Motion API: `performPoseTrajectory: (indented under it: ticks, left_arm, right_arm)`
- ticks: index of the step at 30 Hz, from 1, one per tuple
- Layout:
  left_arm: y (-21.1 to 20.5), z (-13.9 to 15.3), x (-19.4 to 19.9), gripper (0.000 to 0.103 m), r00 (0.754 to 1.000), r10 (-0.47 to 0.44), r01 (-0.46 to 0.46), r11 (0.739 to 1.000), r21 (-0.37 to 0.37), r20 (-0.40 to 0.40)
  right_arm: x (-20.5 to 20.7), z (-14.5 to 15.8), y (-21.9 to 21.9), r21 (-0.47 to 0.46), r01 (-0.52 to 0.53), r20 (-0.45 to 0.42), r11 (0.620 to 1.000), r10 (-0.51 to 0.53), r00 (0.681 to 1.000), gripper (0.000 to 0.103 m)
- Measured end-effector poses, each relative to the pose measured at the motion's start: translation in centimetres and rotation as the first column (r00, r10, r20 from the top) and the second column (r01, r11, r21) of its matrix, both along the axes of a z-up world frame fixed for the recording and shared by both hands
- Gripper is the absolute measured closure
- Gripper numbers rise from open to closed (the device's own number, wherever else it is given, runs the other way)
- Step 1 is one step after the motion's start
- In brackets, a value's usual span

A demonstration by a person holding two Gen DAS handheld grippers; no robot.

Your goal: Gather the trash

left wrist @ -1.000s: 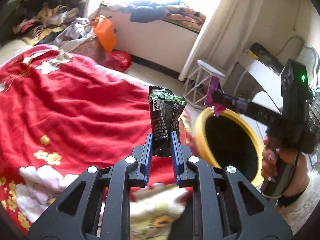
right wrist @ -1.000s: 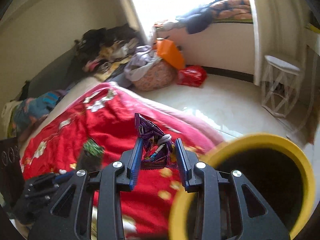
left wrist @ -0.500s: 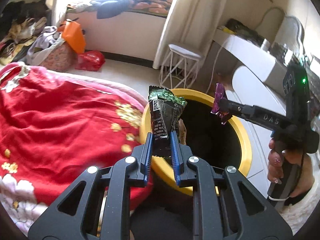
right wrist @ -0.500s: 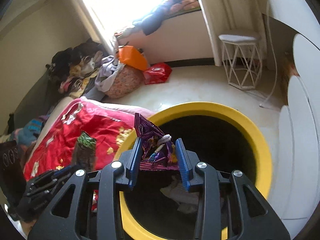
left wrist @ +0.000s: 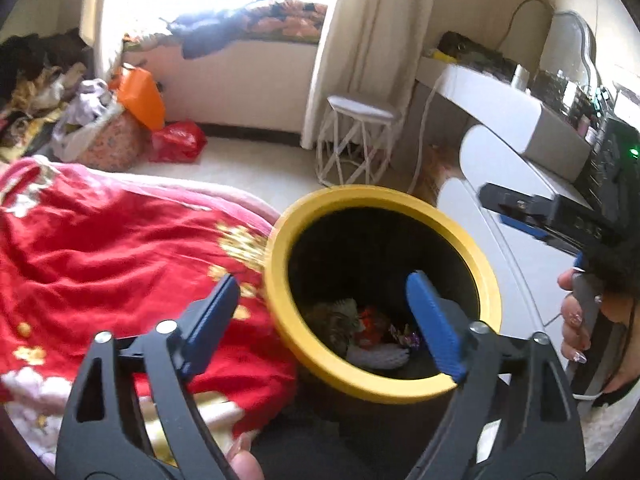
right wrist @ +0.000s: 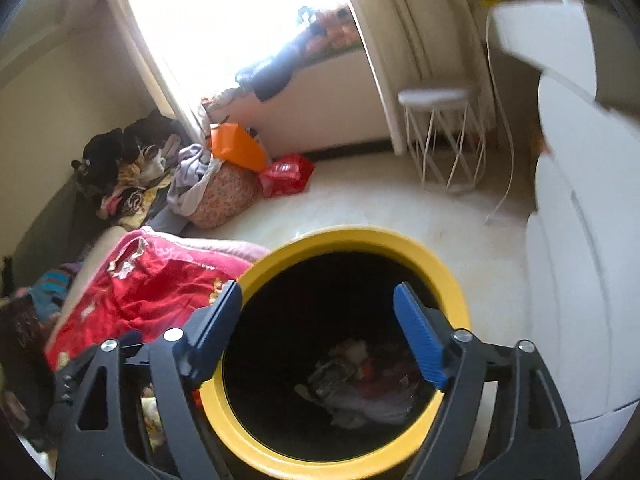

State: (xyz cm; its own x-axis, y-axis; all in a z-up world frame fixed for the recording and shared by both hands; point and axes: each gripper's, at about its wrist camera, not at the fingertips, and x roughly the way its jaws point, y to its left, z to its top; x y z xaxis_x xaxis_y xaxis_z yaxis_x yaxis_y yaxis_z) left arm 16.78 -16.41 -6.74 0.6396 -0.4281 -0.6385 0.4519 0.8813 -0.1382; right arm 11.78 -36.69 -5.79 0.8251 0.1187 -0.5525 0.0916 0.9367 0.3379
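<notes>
Now two empty claws (left wrist: pixel 322 308) (right wrist: pixel 318 320), one bin (left wrist: pixel 486 276).

Lived-in home bedroom.
Bed under a red floral blanket (left wrist: pixel 120 248); clothes heaped (right wrist: pixel 128 176) against the wall; curtained window (left wrist: pixel 360 40) with bedding on its sill; white wire stool (left wrist: pixel 356 140); white dresser (left wrist: pixel 500 112) cluttered with bottles; yellow-rimmed bin (right wrist: pixel 352 240) beside the bed, wrappers (right wrist: pixel 360 388) inside.
</notes>
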Motion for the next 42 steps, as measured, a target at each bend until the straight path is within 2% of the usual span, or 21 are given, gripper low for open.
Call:
performPoseTrajectory:
  ticks: [1, 4, 9, 11, 18, 23, 27, 34, 42]
  left_arm:
    - [0.6, 0.5, -0.4, 0.013, 1.000, 0.018, -0.018, 1.000, -0.001, 0.016]
    - [3.3, 2.4, -2.3, 0.011, 0.992, 0.091, -0.089, 0.996, -0.021, 0.089]
    - [6.9, 3.9, -5.3, 0.011, 0.971, 0.181, -0.178, 0.983, -0.035, 0.155]
    - [8.1, 4.2, -6.8, 0.011, 0.958, 0.214, -0.215, 0.976, -0.017, 0.189]
    - [12.5, 5.0, -11.6, 0.011, 0.918, 0.315, -0.316, 0.948, -0.035, 0.242]
    - [14.4, 5.4, -13.5, 0.011, 0.894, 0.354, -0.354, 0.934, -0.051, 0.274]
    - [15.2, 5.4, -14.0, 0.011, 0.886, 0.363, -0.360, 0.930, -0.066, 0.289]
    - [16.1, 5.4, -13.8, 0.011, 0.884, 0.383, -0.370, 0.924, -0.101, 0.269]
    - [16.3, 5.5, -13.9, 0.011, 0.880, 0.391, -0.377, 0.921, -0.104, 0.272]
  right_arm:
    - [-0.8, 0.6, 0.7, -0.028, 0.008, 0.031, 1.000, -0.007, 1.000, 0.014]
    - [-3.1, 2.0, 3.3, -0.121, 0.022, 0.123, 0.992, -0.007, 0.992, 0.007]
    - [-5.7, 3.0, 6.7, -0.172, 0.030, 0.219, 0.985, 0.008, 0.976, 0.007]
    - [-6.7, 3.1, 8.1, -0.173, 0.042, 0.244, 0.984, 0.002, 0.970, 0.007]
    - [-10.1, 3.3, 13.1, -0.219, 0.053, 0.354, 0.974, 0.029, 0.935, 0.007]
    - [-11.8, 2.9, 15.3, -0.248, 0.048, 0.389, 0.968, 0.054, 0.920, 0.006]
    - [-12.4, 2.8, 16.4, -0.286, 0.049, 0.404, 0.957, 0.074, 0.912, 0.006]
    - [-12.9, 2.9, 16.7, -0.292, 0.055, 0.405, 0.955, 0.071, 0.912, 0.006]
    - [-12.9, 2.8, 17.1, -0.294, 0.049, 0.402, 0.955, 0.077, 0.912, 0.006]
